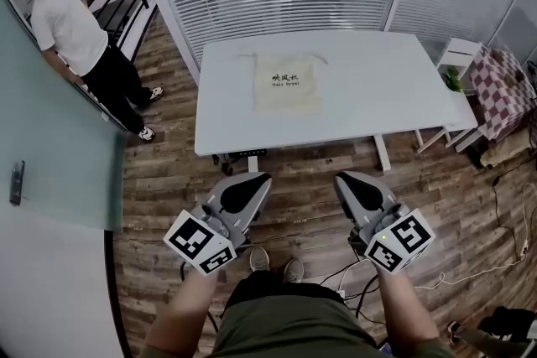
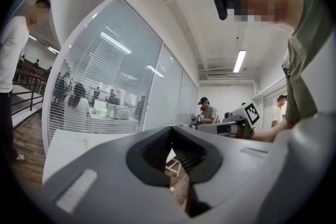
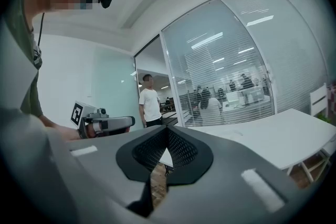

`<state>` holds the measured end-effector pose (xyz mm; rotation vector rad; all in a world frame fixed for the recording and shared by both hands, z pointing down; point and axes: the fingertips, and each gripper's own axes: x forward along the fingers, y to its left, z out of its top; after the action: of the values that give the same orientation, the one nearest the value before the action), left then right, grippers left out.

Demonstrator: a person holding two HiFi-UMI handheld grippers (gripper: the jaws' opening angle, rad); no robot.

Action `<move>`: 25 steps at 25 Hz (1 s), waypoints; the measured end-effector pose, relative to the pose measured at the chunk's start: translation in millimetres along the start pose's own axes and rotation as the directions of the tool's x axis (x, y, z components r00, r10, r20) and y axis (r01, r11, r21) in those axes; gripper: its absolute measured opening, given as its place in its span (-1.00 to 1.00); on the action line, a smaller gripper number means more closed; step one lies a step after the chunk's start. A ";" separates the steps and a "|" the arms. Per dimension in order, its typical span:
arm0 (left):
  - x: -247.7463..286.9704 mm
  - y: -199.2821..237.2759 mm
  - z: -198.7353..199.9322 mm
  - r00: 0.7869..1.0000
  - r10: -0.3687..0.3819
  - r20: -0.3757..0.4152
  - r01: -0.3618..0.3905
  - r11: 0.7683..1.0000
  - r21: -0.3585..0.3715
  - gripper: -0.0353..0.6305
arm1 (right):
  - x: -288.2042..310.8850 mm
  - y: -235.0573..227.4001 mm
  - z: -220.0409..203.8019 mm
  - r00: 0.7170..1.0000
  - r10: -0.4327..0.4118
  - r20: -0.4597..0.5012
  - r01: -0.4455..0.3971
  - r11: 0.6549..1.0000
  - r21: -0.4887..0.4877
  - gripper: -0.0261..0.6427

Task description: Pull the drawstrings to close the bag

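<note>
A cream drawstring bag (image 1: 287, 83) with dark print lies flat on the white table (image 1: 352, 88), its thin strings spread at the top corners. My left gripper (image 1: 252, 181) and right gripper (image 1: 352, 180) hover side by side over the wooden floor, short of the table's near edge and well away from the bag. Both are shut with nothing between the jaws. The left gripper view shows its closed jaws (image 2: 171, 131) pointing level across the room; the right gripper view shows its closed jaws (image 3: 167, 131) with the table (image 3: 273, 136) to the right.
A person in a white shirt (image 1: 71, 25) stands at the left by a glass partition (image 1: 50, 163). A white stool (image 1: 457, 59) and a checkered seat (image 1: 502, 88) stand right of the table. Cables (image 1: 503, 239) lie on the floor at the right.
</note>
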<state>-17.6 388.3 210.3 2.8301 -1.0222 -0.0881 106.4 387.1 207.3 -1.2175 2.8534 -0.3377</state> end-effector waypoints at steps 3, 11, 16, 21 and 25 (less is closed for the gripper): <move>5.4 1.0 0.1 1.000 0.004 -0.002 -0.004 1.000 0.003 -0.88 | 0.3 -6.6 0.1 1.000 0.003 0.001 -0.003 1.000 0.003 -0.90; 14.3 21.2 -2.5 1.000 0.021 -0.001 -0.021 1.000 -0.003 -0.88 | 13.7 -20.6 -1.3 1.000 0.005 -0.004 -0.005 1.000 0.005 -0.90; 22.3 45.9 -7.7 1.000 0.030 -0.003 -0.030 0.999 -0.018 -0.88 | 34.8 -33.7 -4.9 1.000 0.003 -0.018 -0.003 1.000 0.004 -0.90; 35.8 74.1 -11.4 1.000 0.021 -0.006 -0.021 0.999 -0.027 -0.88 | 59.9 -48.8 -6.4 1.000 -0.009 -0.027 0.009 1.000 0.006 -0.90; 49.5 99.1 -14.2 1.000 0.010 -0.015 -0.010 0.999 -0.035 -0.88 | 85.6 -62.4 -7.6 0.999 -0.016 -0.033 0.017 1.000 0.008 -0.90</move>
<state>-40.8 282.6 238.1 2.7898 -1.0212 -0.0825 90.5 285.3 233.1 -1.2465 2.8679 -0.3740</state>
